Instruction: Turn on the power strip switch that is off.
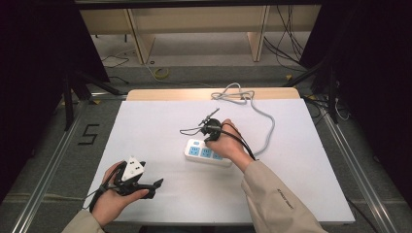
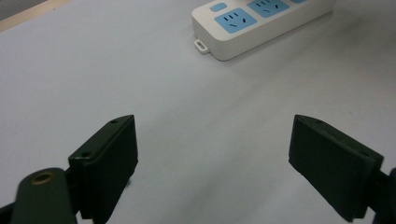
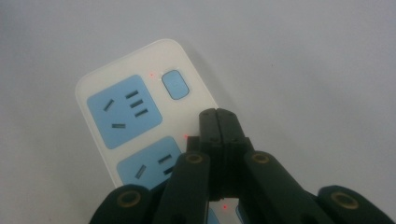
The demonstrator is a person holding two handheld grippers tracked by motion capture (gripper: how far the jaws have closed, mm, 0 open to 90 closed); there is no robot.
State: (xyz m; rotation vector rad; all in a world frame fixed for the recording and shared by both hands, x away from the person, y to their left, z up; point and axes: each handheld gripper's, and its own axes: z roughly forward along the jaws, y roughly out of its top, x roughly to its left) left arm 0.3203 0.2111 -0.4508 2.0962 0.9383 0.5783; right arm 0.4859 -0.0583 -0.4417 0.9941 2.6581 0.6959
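Left gripper point(image 1: 158, 184): 7 o'clock on table point(image 1: 145, 126), jaws spread, empty.
Right gripper point(image 3: 218, 116): jaws pressed together, over strip's switch end.
Strip point(image 1: 206, 153): table centre; cord point(image 1: 265, 121) toward 1 o'clock.

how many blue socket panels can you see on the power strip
3 on the power strip in the high view: one at its left end beside the switch, one in the middle, one partly under the right hand. More may be hidden beneath that hand and its shut tool.
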